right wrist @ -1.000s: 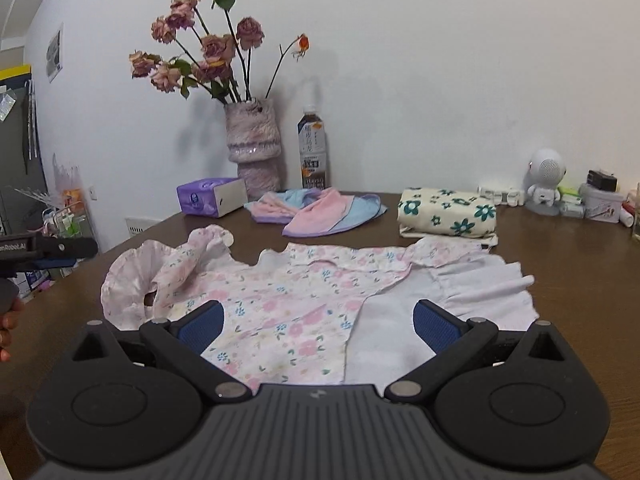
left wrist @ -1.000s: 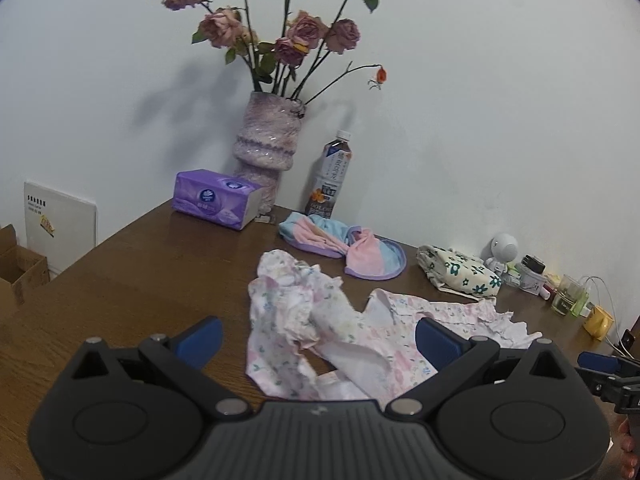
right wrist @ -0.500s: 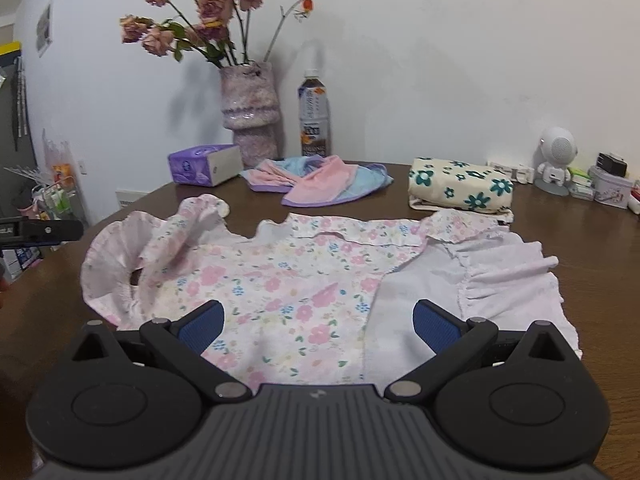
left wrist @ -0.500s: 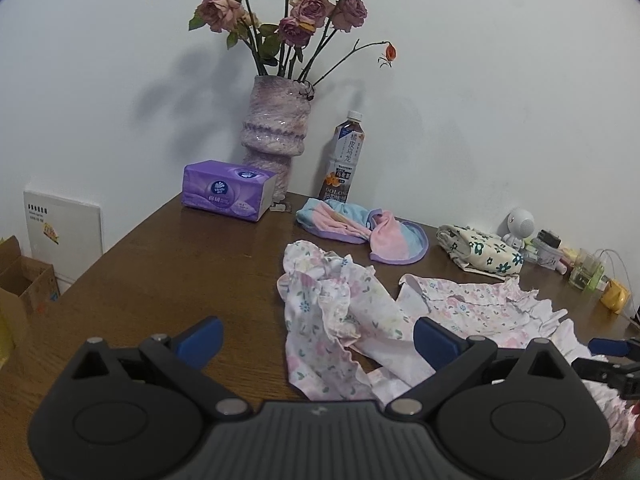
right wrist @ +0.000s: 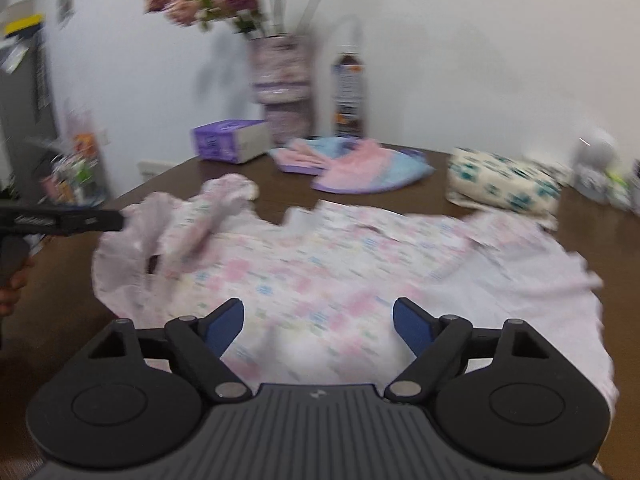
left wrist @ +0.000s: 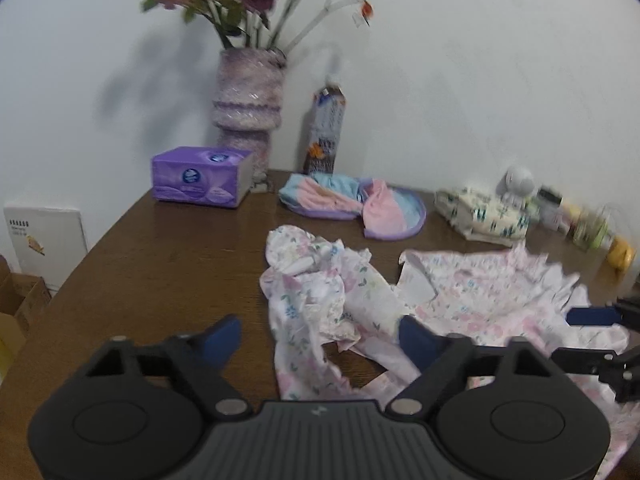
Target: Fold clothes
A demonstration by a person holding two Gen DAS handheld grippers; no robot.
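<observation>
A pale pink garment of thin cloth with a small flower print (right wrist: 320, 264) lies spread on the brown wooden bench (left wrist: 168, 264), in front of the purple-and-white ribbed vase with faded pink roses (left wrist: 249, 108). Its one end is crumpled into a heap (left wrist: 316, 292) on the side nearer to the vase; the other end lies flatter, with a frilled edge.

The left tool (left wrist: 320, 334) hangs over the near edge of the crumpled heap. Its blue pads stand apart and its jaws are closing; cloth lies between them, but the pads do not press on it. The right tool (right wrist: 318, 322) hangs over the flat middle of the garment. Its jaws are also closing and are still wide, with cloth below and between them, not gripped.

Just beside the vase stand a purple tissue box (left wrist: 202, 178) and a dark drink bottle with a label (left wrist: 326, 130). In front of the bottle lies a soft pink, blue and purple cloth item (left wrist: 356, 202). Further from the vase lies a folded cream cloth with green flowers (right wrist: 504, 188). Both views are blurred.
</observation>
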